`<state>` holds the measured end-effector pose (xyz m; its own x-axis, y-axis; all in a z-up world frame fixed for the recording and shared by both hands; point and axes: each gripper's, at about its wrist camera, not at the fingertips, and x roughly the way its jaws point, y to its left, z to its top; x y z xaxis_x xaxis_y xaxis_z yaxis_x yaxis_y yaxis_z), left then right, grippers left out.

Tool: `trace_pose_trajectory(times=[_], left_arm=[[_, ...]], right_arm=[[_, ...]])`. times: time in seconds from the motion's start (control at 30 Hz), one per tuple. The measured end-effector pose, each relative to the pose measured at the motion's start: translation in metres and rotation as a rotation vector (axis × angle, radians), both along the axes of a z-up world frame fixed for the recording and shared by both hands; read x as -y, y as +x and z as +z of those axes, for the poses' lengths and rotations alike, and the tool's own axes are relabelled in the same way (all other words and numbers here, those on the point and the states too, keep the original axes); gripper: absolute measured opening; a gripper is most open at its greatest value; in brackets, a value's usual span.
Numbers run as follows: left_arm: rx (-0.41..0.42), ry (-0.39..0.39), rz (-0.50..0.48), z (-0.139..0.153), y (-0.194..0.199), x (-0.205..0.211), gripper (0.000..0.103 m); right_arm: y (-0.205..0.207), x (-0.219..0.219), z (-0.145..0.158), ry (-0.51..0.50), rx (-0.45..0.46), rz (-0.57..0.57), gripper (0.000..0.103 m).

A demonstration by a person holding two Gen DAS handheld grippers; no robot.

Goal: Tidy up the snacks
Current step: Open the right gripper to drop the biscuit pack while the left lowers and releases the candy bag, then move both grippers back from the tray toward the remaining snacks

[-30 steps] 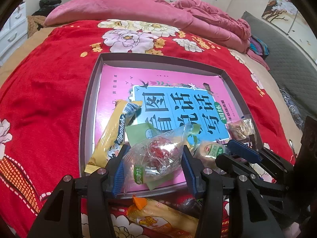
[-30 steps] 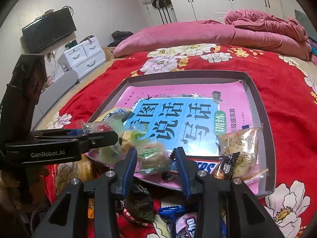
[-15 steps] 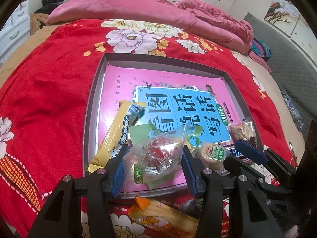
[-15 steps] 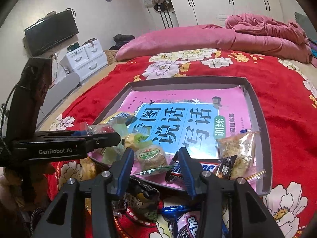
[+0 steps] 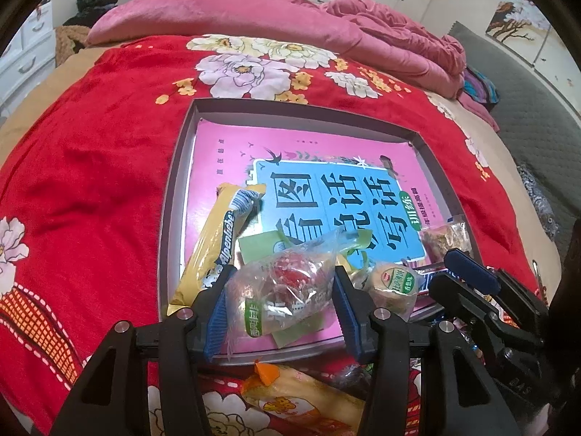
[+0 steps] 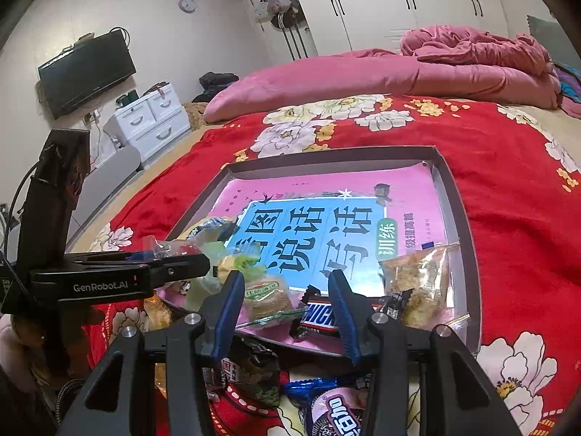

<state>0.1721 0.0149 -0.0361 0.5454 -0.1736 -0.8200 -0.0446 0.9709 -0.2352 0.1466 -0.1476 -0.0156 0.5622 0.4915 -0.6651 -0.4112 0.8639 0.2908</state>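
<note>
Clear snack bag (image 5: 281, 294) pinched in left tool (image 5: 279, 303) (over tray (image 5: 170, 239)).

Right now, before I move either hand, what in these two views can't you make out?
- Snickers bar: right wrist view, a right finger covers the name's end.
- Pink cookie pack: same view, cut off by the bottom edge.
- Orange-tipped snack: left wrist view, partly behind the left gripper and the bottom edge.
- Clear bag: between the left fingers; small print unreadable.
- Tray near rim: hidden behind the snacks and fingers.
</note>
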Motion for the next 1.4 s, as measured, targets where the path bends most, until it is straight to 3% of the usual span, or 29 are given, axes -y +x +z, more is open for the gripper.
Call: trace_pose_trajectory(times=[0.2, 0.3, 1.13, 1.4], left_arm=[[-0.004, 0.0, 0.002, 0.0, 0.001, 0.001, 0.055], [0.015, 0.002, 0.002, 0.004, -0.001, 0.001, 0.065], [0.049, -0.03, 0.024, 0.019, -0.012, -0.006, 0.069], [0.048, -0.045, 0.029, 0.019, -0.02, -0.01, 0.07]], right_arm=[[0.0, 0.003, 0.001, -0.007, 0.005, -0.018, 0.048], [0.0, 0.005, 0.001, -0.013, 0.01, -0.026, 0.049], [0.0, 0.013, 0.008, 0.009, 0.029, -0.053, 0.06], [-0.002, 0.014, 0.013, -0.009, 0.061, -0.063, 0.07]])
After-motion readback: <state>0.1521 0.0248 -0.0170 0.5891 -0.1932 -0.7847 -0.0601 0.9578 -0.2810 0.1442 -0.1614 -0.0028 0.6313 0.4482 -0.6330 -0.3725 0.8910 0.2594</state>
